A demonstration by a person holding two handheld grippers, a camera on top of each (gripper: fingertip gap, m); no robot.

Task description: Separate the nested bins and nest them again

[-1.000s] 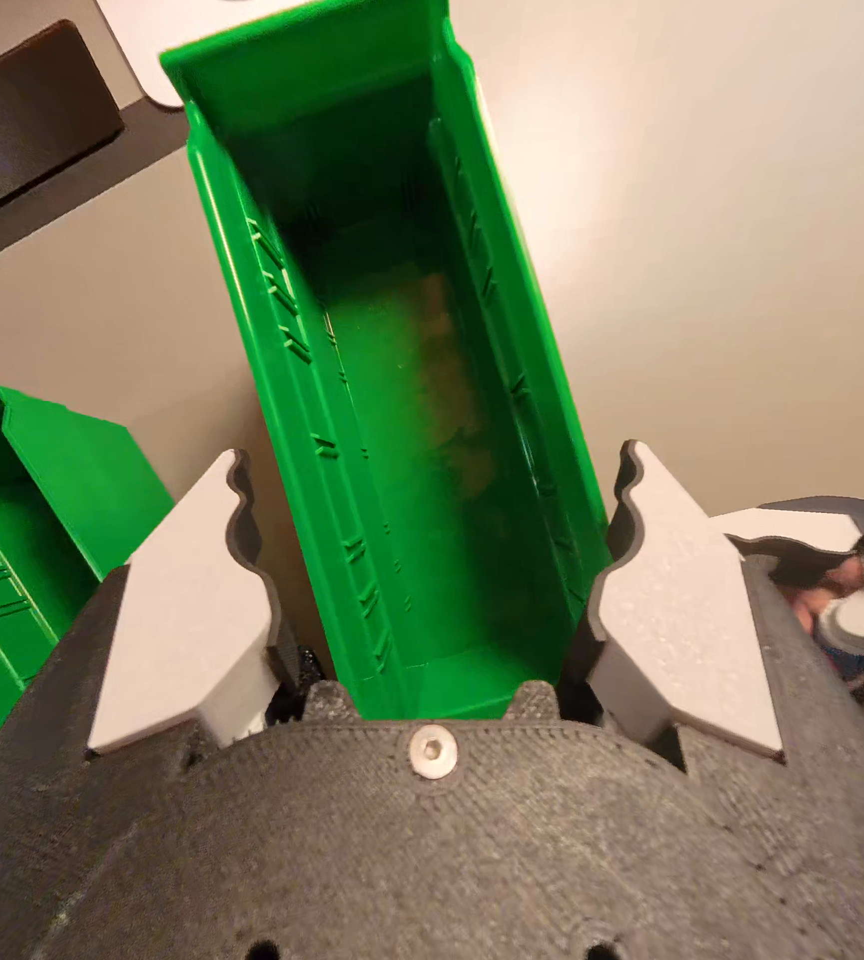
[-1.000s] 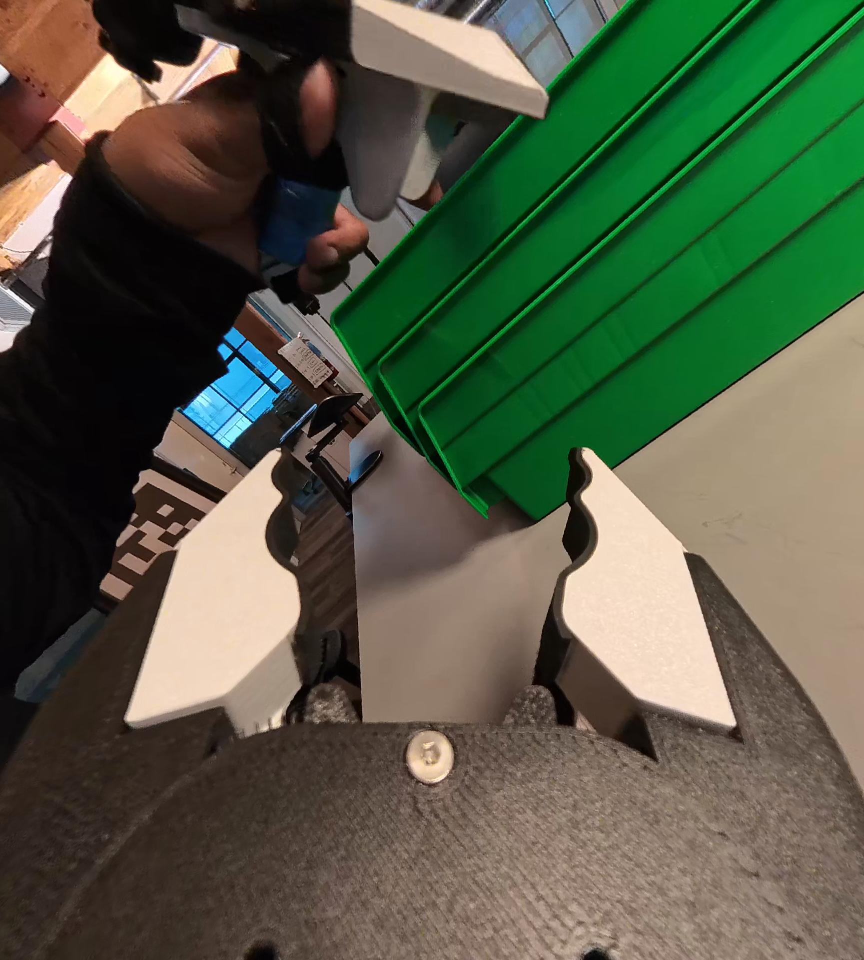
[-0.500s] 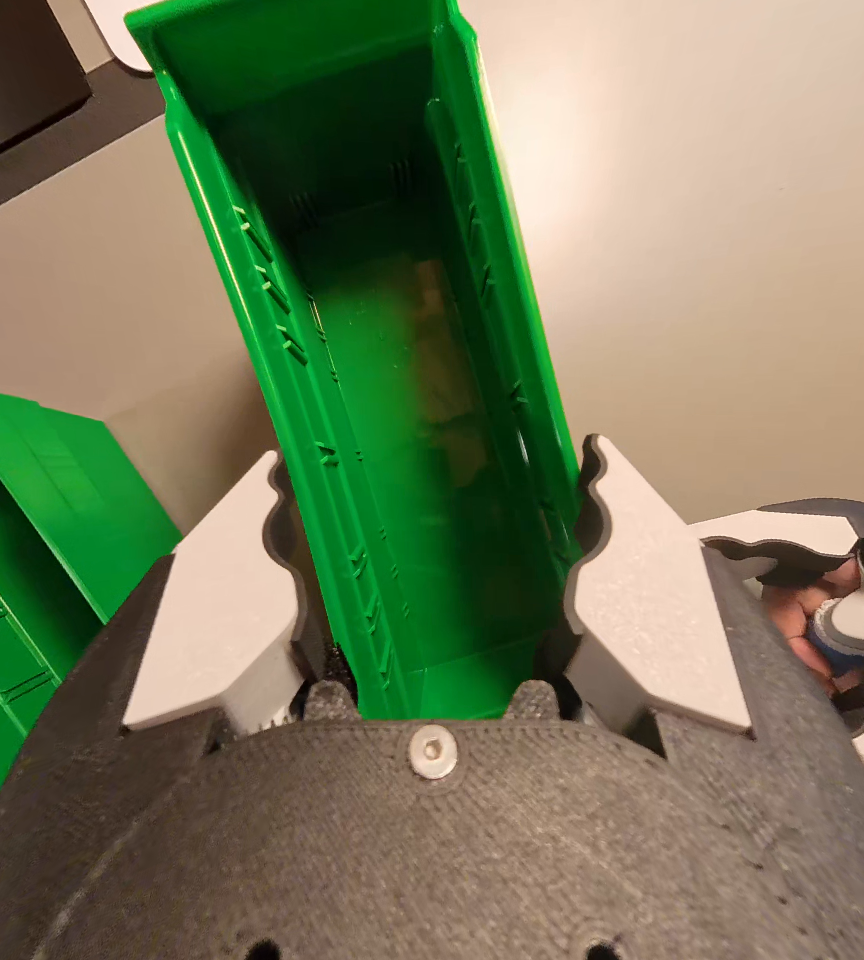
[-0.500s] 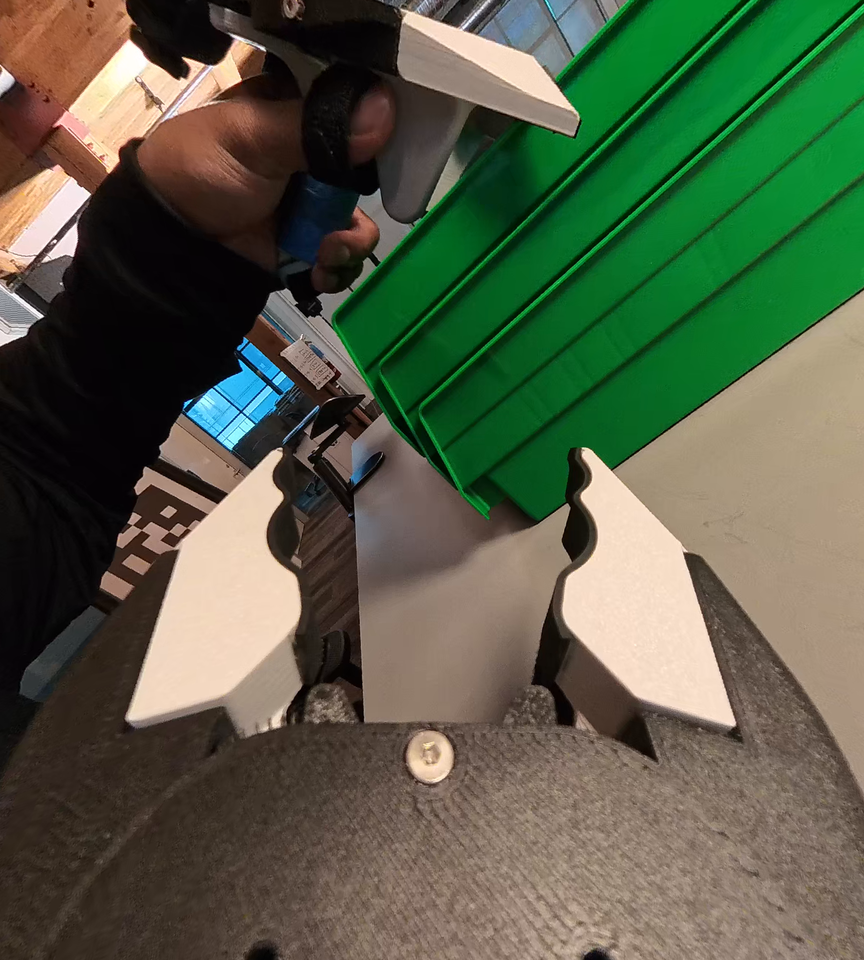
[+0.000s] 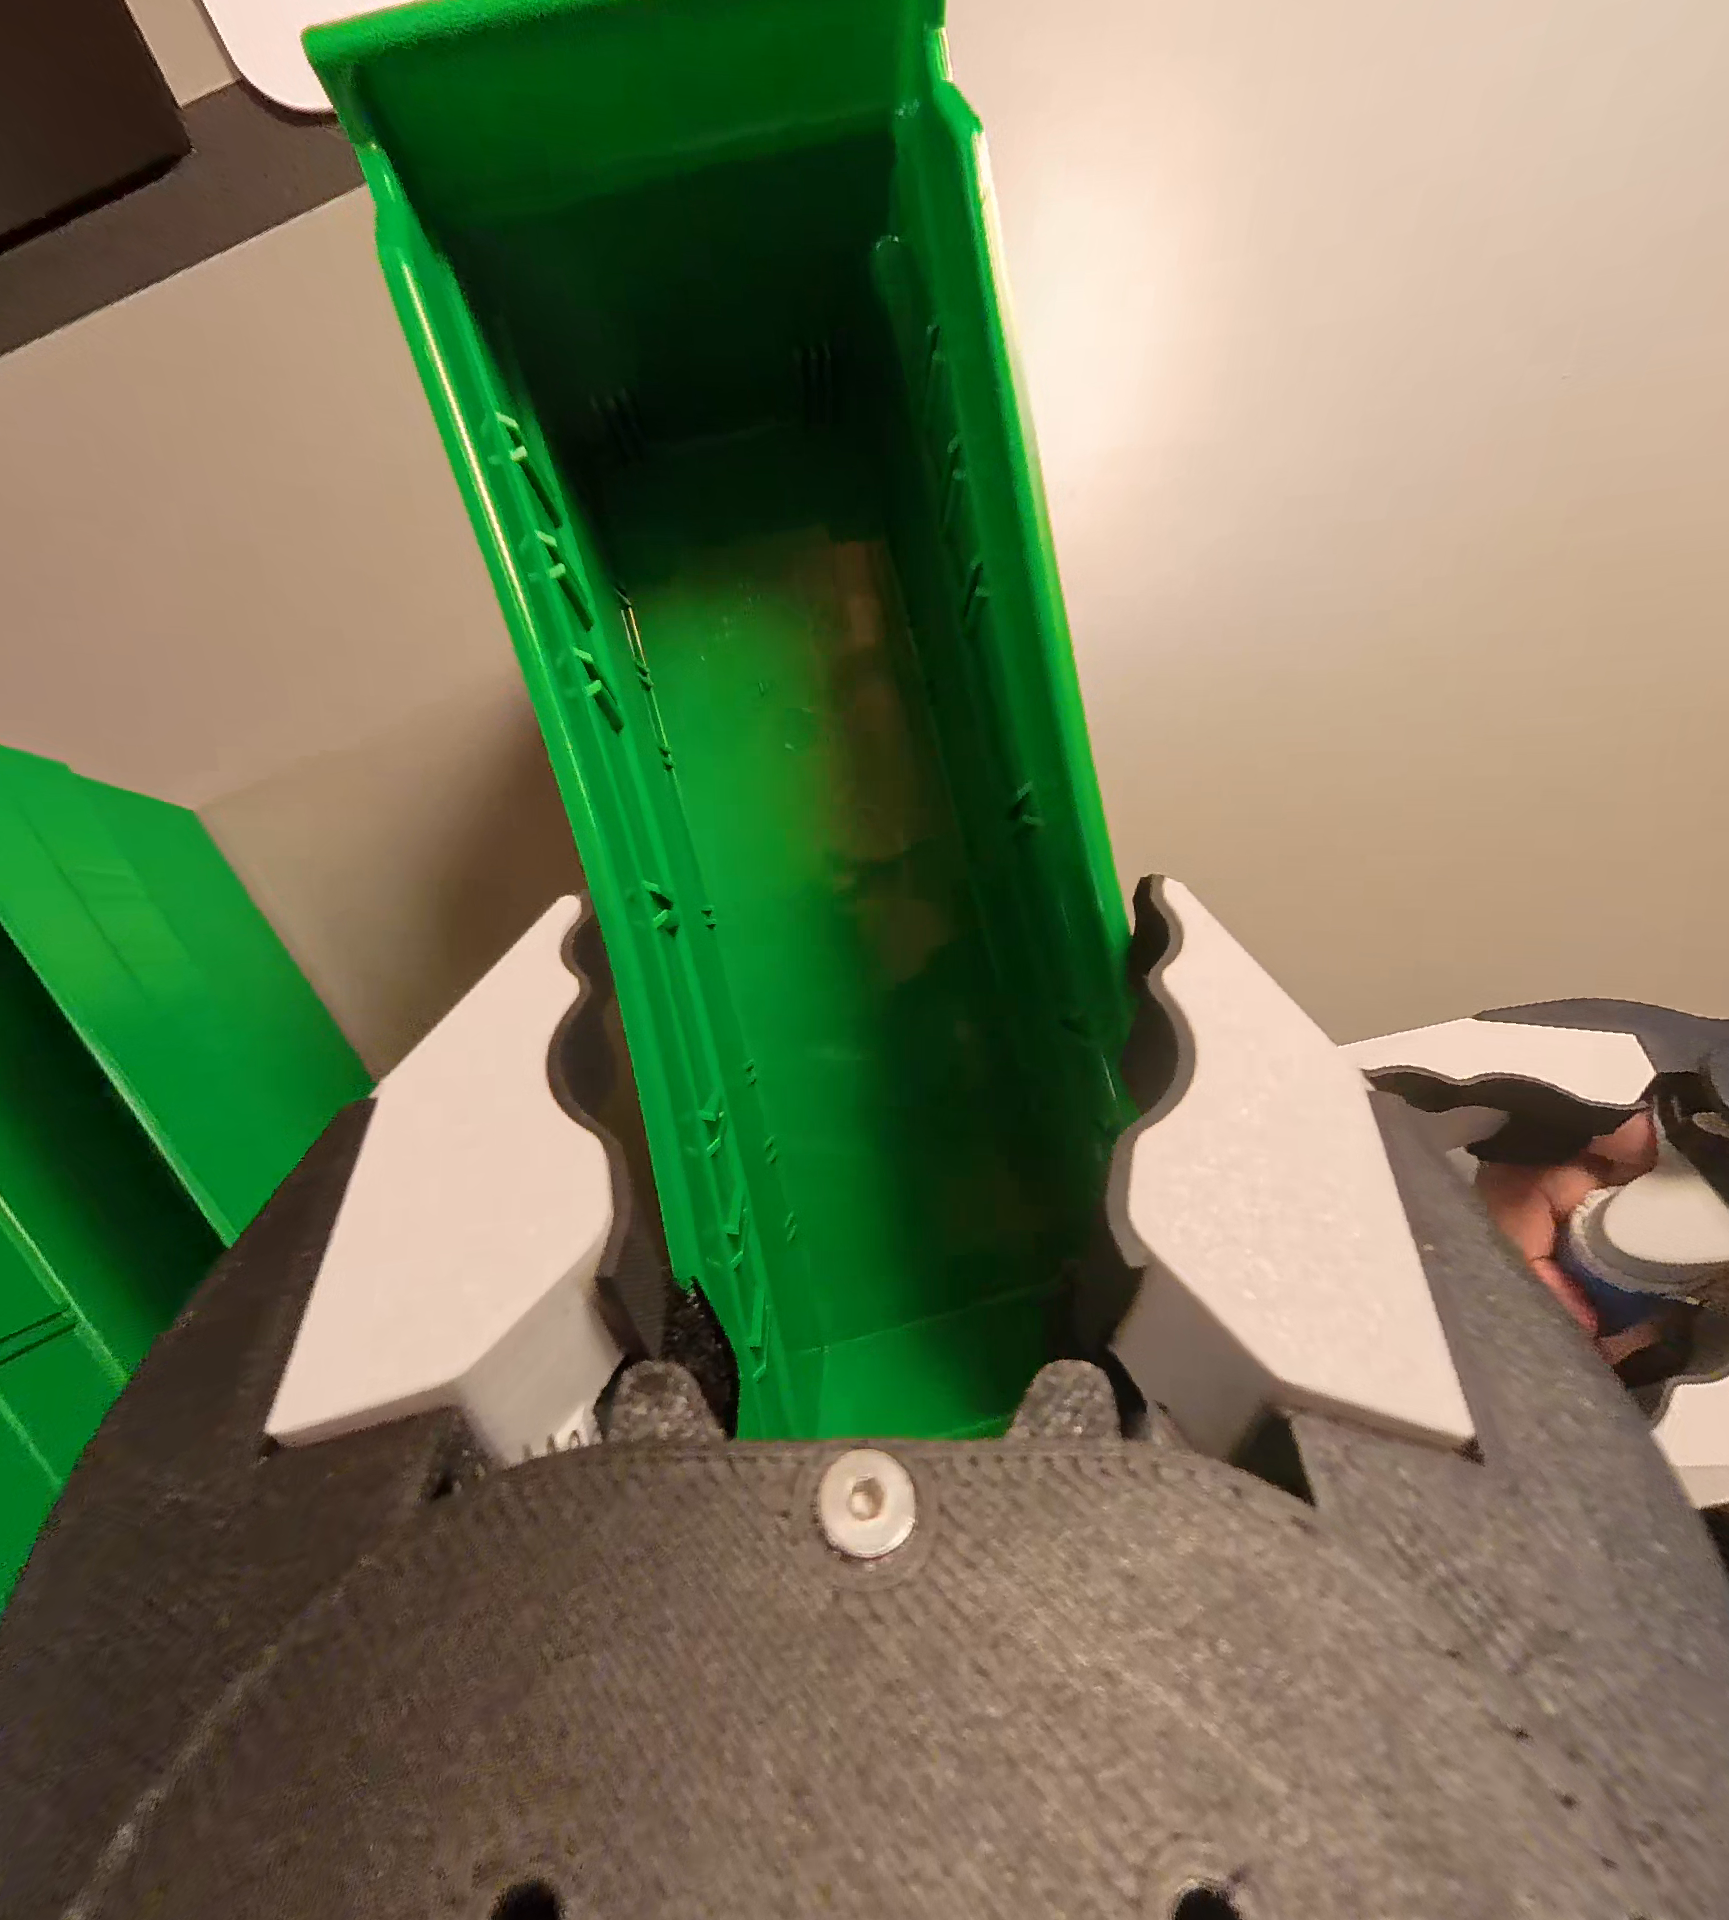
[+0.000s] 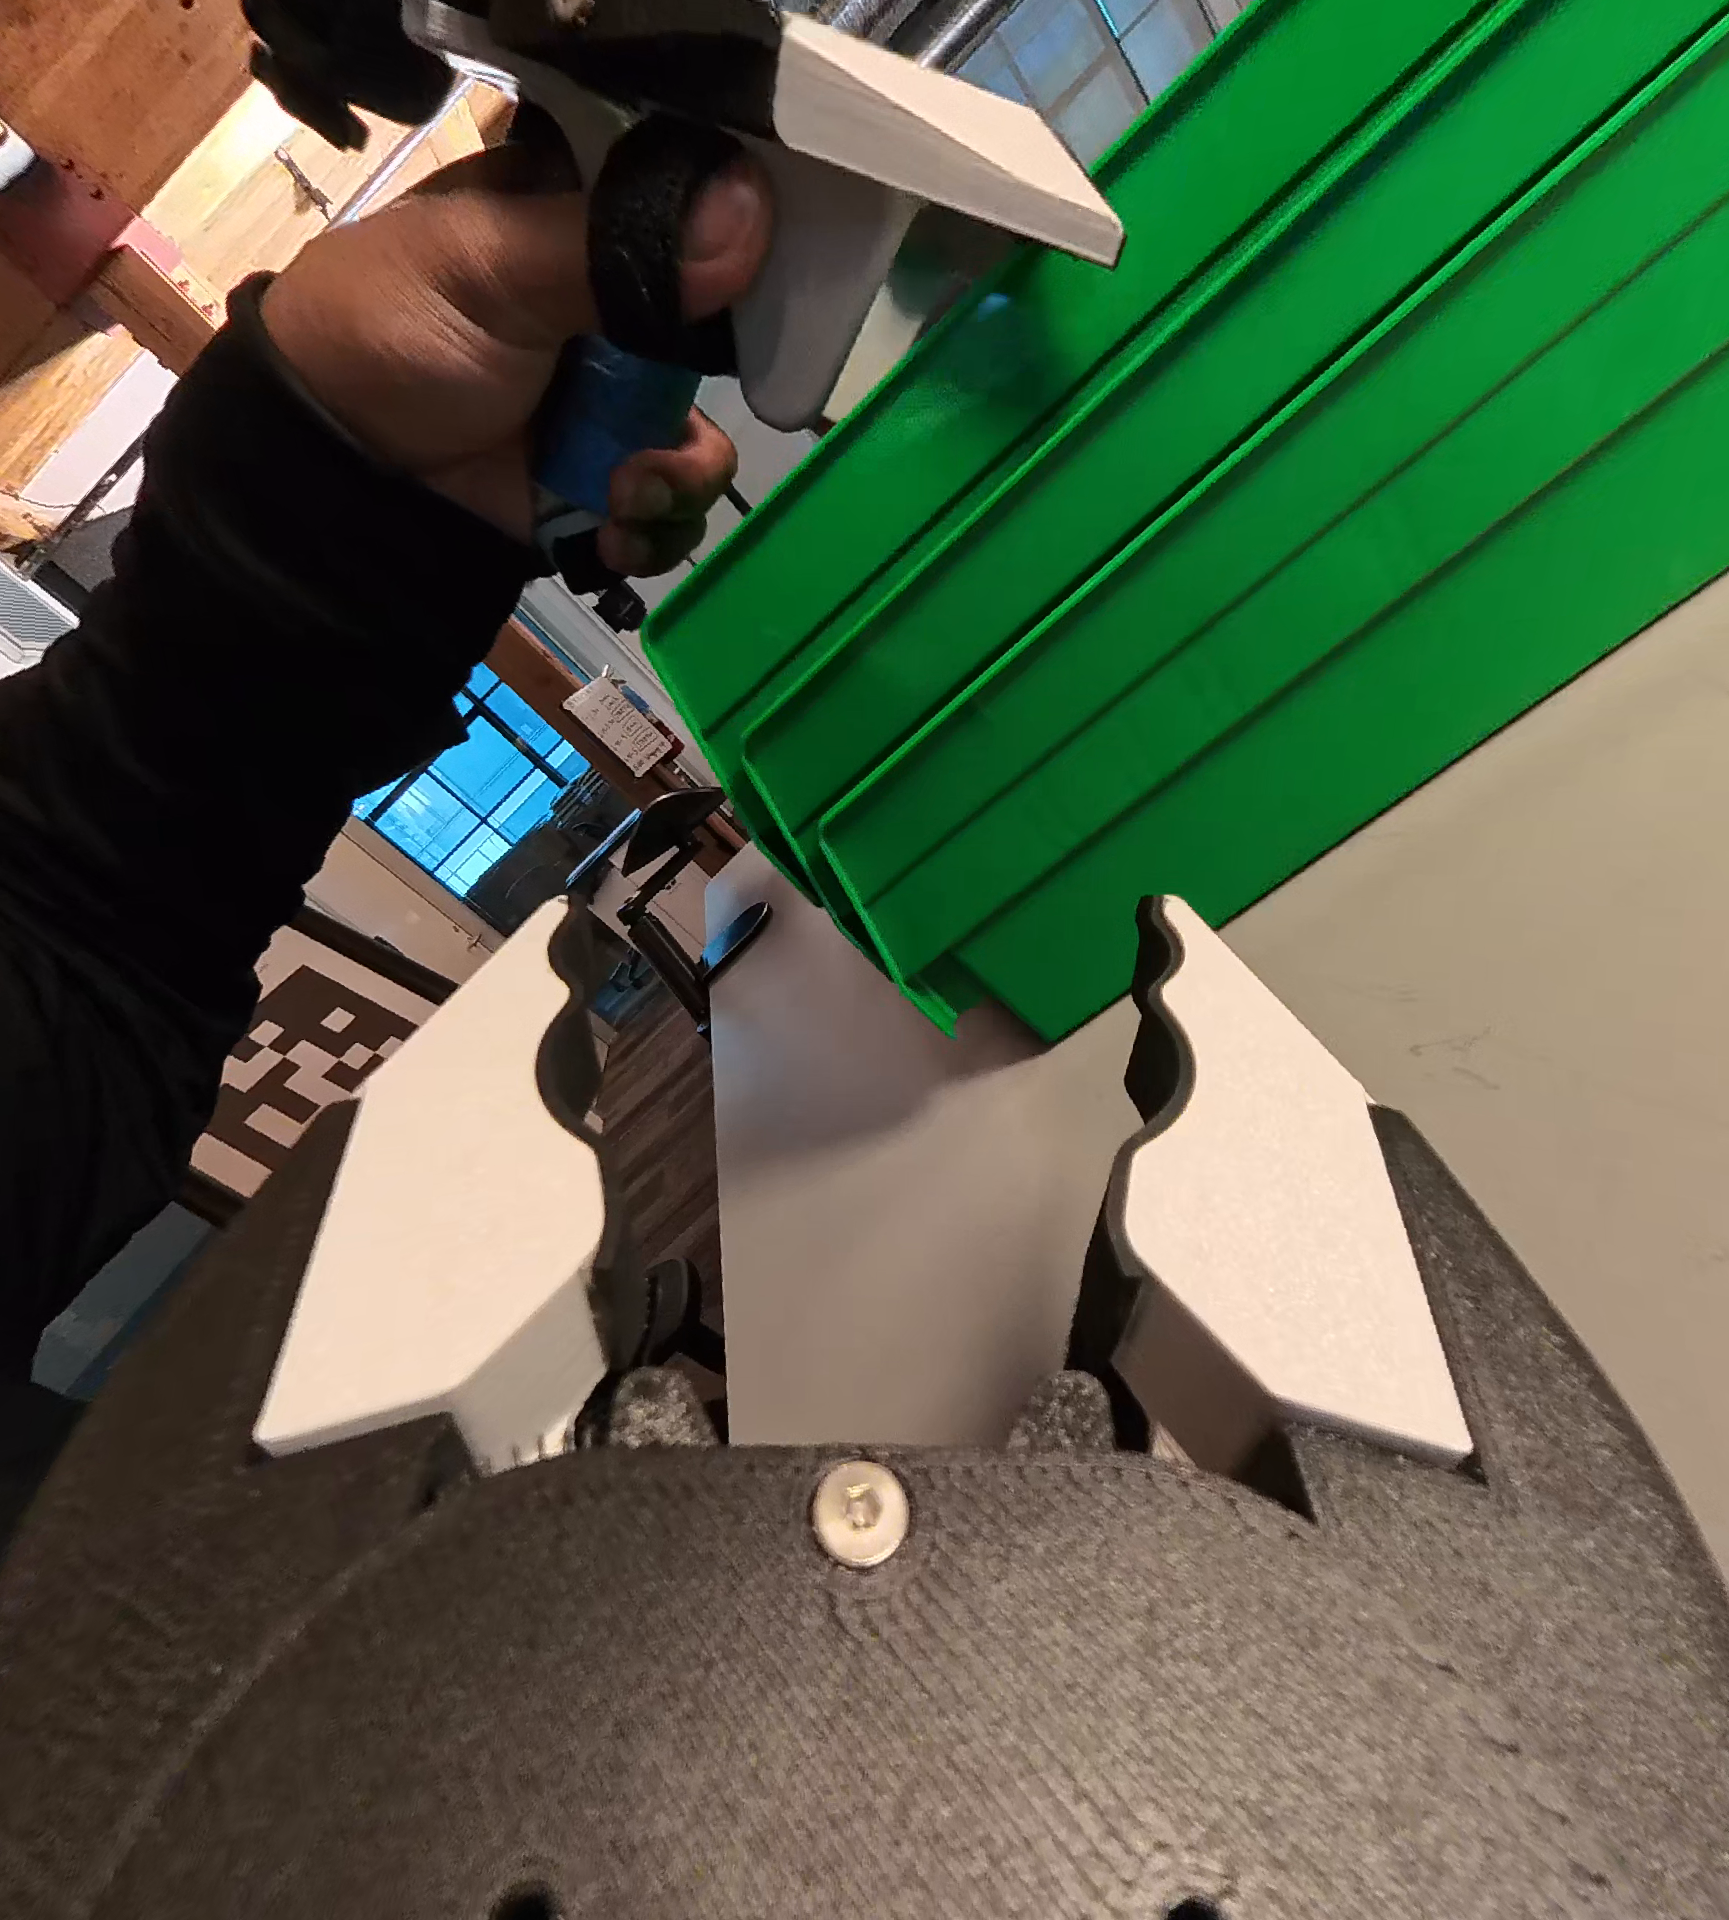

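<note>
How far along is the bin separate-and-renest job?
Partly done: one loose green plastic bin already sits apart on the beige table. In hand: the left hand-held gripper straddles the top bin of the green nested stack, fingers against its sides. The right hand-held gripper is open and empty. Left: finishing the separation and all the re-nesting.

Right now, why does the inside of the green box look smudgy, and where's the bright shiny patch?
Left wrist view: the green bin has a hazy brownish reflection on its glossy floor, and a soft glow lights the table to its right. Right wrist view: the bin stack is fairly sharp, while the table edge near the tool smears.
</note>
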